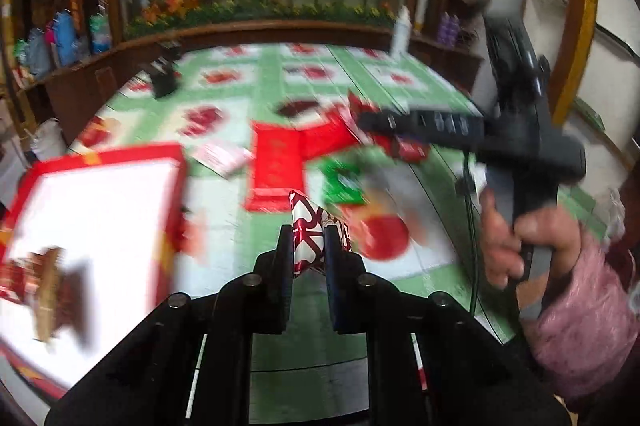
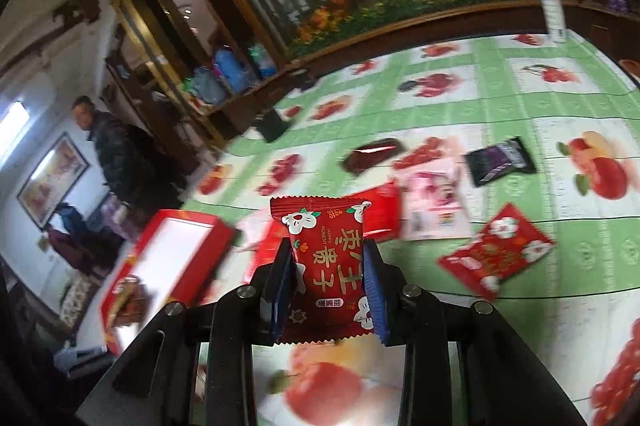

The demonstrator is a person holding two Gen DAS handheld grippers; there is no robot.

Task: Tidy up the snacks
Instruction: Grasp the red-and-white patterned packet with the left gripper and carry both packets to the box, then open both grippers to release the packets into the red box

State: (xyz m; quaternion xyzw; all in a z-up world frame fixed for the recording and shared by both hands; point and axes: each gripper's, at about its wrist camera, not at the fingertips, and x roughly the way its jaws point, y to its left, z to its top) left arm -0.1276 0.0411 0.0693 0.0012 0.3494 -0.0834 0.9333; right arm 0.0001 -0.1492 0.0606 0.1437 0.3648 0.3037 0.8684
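**Both grippers carried a snack packet above the tabletop, with the red box waiting at the left**

The left gripper point(image 1: 307, 246) had its fingers point(image 1: 285, 254) clamped tight on a small red-and-white patterned packet point(image 1: 306, 230), pinched by one end so that the rest stood up beyond the fingertips. The right gripper point(image 2: 329, 278) had its fingers point(image 2: 374, 290) pressed against both sides of a red snack packet point(image 2: 325, 266) printed with white flowers and gold characters, held upright by its middle. Each packet was lifted off the cloth, probably so it could travel to the box without dragging.

A red box point(image 1: 176, 162) with a white floor lay open at the left edge of the tabletop point(image 1: 264, 82), its near wall close beside the left gripper. A few wrapped snacks already sat in one corner of it; most of its floor was bare, so there seemed to be room to set more down.

More packets lay scattered on the green fruit-print cloth: a flowered red packet point(image 2: 496, 250), a pink packet point(image 2: 434, 202), a black packet point(image 2: 500, 162) and a dark red one point(image 2: 372, 154). They sat right of the box, so the path leftward looked open. From the left camera, a hand point(image 1: 520, 242) in a pink sleeve held the right gripper's handle, near enough that the two tools could crowd each other over the box. A white spray bottle point(image 2: 551, 6) stood at the far edge, well apart.
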